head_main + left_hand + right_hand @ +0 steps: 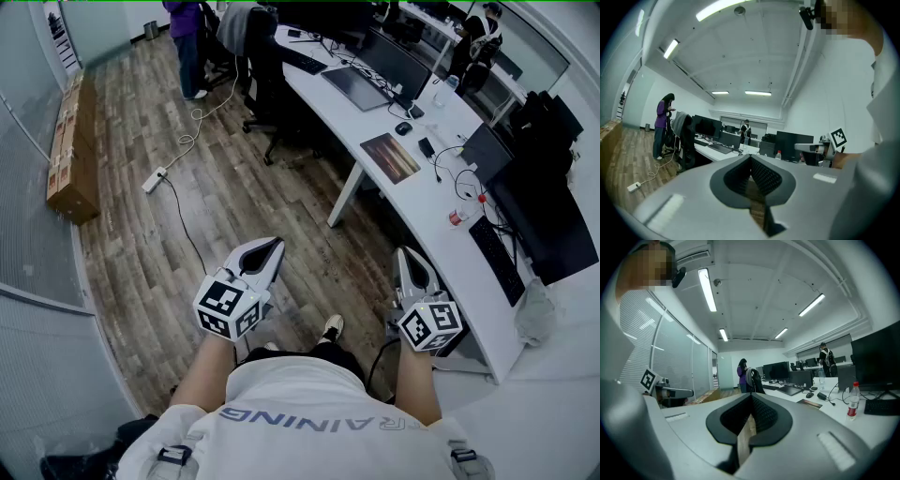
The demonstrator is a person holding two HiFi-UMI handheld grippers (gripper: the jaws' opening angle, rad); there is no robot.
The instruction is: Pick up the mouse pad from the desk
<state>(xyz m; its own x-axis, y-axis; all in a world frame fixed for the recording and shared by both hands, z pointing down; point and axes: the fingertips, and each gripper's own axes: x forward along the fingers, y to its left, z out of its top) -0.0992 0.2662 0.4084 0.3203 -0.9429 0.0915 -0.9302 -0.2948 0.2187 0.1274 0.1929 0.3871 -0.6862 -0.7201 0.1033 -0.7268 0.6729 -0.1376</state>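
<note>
Standing on the wood floor beside the long white bench [441,246], I hold both tools level and close to my body. The left gripper [265,246] has its jaws together with nothing between them. The right gripper [405,254] is also closed and empty.

The mouse pad [391,157], a brown rectangle printed with a picture, lies flat on the bench well ahead of me to the right. One long side runs close to the bench's front edge. A black mouse [403,128] sits just beyond its far corner, and a tangle of black cables [450,161] lies to its right.

I judge the pad thin, light and limp, more a sheet than a board, so it should droop from wherever I pinch it. The underside probably grips the bench, which leaves little room to slip a jaw beneath it. The corner or side nearest the front edge looks the best hold. There a lower jaw could come in under the pad, or the pad could first be drawn out past the edge.
</note>
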